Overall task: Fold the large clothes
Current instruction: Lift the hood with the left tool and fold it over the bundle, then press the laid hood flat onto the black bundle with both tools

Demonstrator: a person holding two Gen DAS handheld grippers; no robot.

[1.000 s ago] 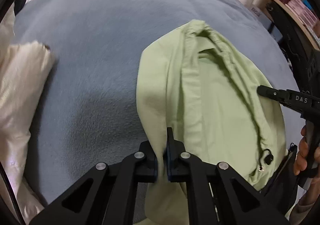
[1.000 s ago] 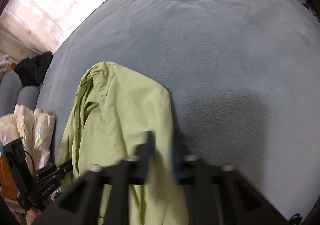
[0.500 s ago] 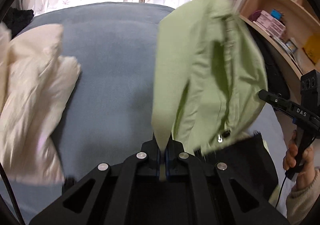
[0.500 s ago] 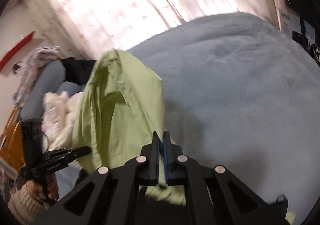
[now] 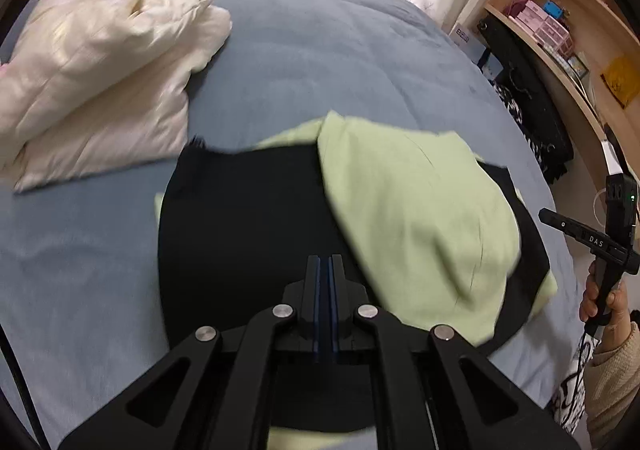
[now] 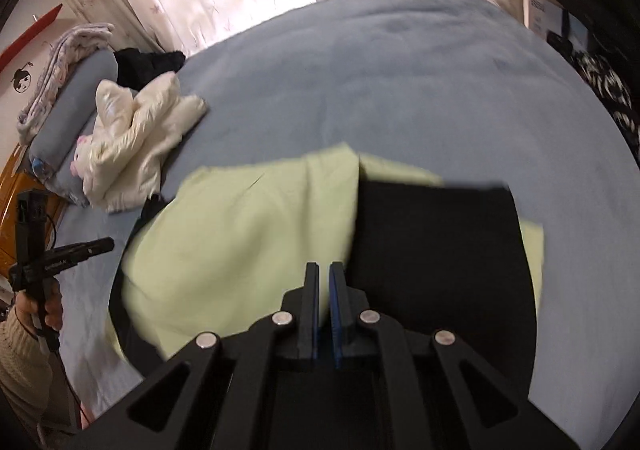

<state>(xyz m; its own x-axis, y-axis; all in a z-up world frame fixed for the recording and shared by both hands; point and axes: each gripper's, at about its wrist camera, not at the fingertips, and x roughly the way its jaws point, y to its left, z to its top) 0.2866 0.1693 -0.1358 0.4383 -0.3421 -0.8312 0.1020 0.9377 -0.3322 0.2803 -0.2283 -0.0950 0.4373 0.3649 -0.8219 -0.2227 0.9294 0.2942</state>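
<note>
1. Cream puffy jacket lies crumpled at the bed's left, looks unfolded; I judge it's left to do.
2. Left gripper fingers pressed together, holding nothing.
3. Green garment lies folded on the black garment, mid-bed.
4. Right gripper fingers nearly touching, empty.

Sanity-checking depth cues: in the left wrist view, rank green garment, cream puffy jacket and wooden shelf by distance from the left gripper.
From the left gripper:
1. green garment, just ahead, right
2. cream puffy jacket, farther, left on the bed
3. wooden shelf, farthest, beyond the bed, upper right
</note>
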